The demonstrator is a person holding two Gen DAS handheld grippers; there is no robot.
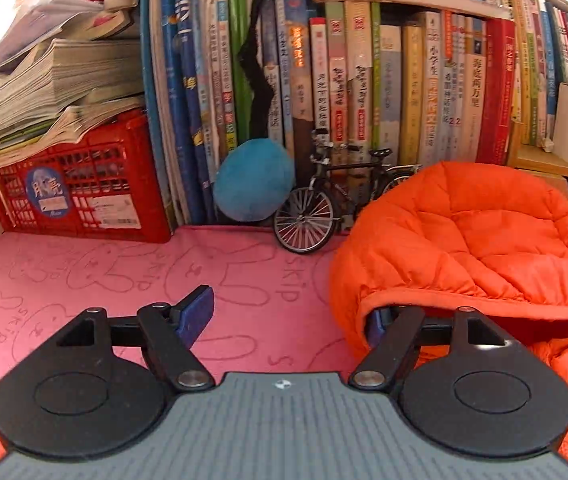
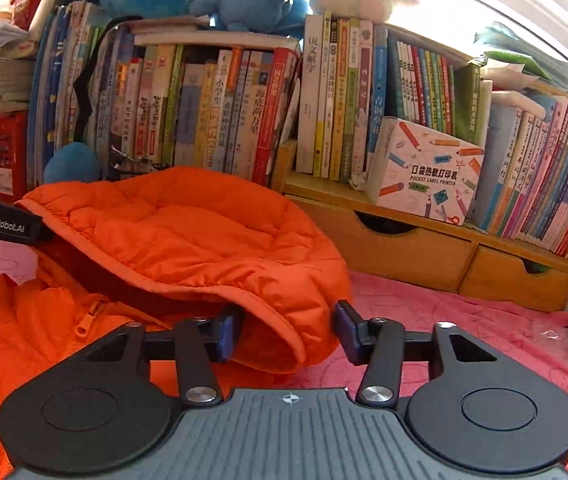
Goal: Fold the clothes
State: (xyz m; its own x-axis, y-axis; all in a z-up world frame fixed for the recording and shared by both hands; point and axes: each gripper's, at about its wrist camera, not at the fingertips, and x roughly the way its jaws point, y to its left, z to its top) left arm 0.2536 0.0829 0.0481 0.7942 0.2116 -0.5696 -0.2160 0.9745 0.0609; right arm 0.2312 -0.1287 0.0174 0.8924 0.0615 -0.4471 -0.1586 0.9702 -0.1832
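An orange quilted jacket (image 1: 476, 240) lies on the pink mat (image 1: 123, 272) with its puffy hood (image 2: 187, 232) toward the books. My left gripper (image 1: 286, 318) is open and wide. Its left pad (image 1: 195, 312) hovers over bare mat, and its right finger is tucked under the hood's rim at the hood's left side. My right gripper (image 2: 286, 334) straddles the hood's right rim. The fabric fills most of the gap, but the pads do not squeeze it. The jacket's zipper (image 2: 85, 322) shows at the left. The left gripper's black body (image 2: 1, 224) pokes in there too.
A red crate (image 1: 79, 200) stacked with papers stands at the back left. A row of upright books (image 1: 364, 88), a blue plush ball (image 1: 253, 186) and a model bicycle (image 1: 316, 208) line the back. A wooden drawer shelf (image 2: 424, 248) holds a label printer box (image 2: 428, 172).
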